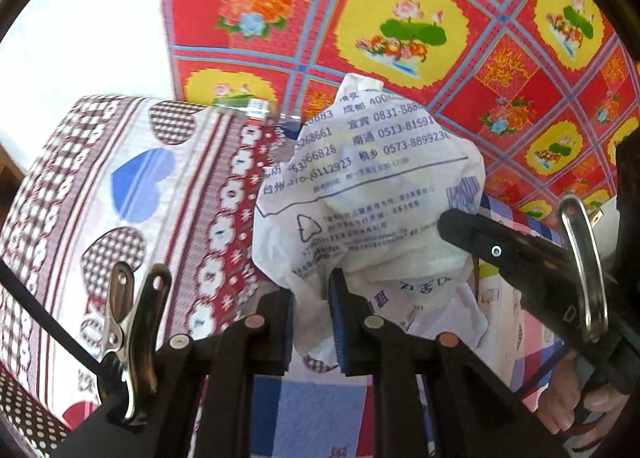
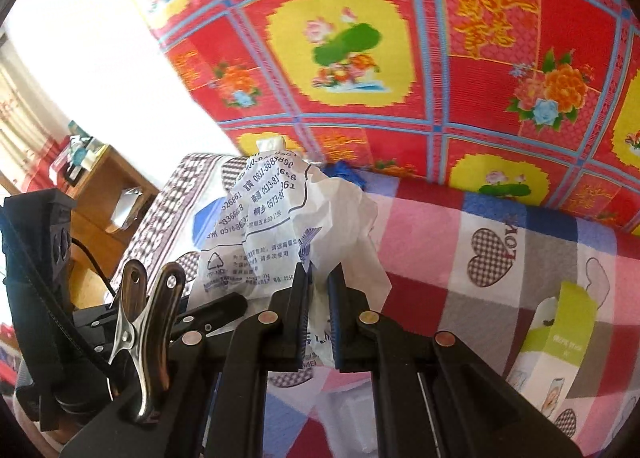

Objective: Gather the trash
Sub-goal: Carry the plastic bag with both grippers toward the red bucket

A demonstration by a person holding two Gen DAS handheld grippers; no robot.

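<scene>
**Printed bag pinched from both sides**

Above a bed [image 2: 500, 218] in checked, heart-printed bedding, against a red floral mat [image 2: 400, 58]. Green-and-white carton [image 2: 560, 334] lying at right. Crumpled white printed plastic bag [image 1: 372, 198] clamped between left gripper [image 1: 312, 322] and right gripper [image 2: 318, 322], both clenched on it.

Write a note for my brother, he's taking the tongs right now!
Left tongs: shut on the white plastic bag.
Right tongs: shut on the same bag's other edge.
The bag hangs between both tongs, above the checked bedsheet.
Done: bag picked up.
Left: a green-and-white carton lies on the sheet to the right, not yet collected. No bin is in view.
</scene>
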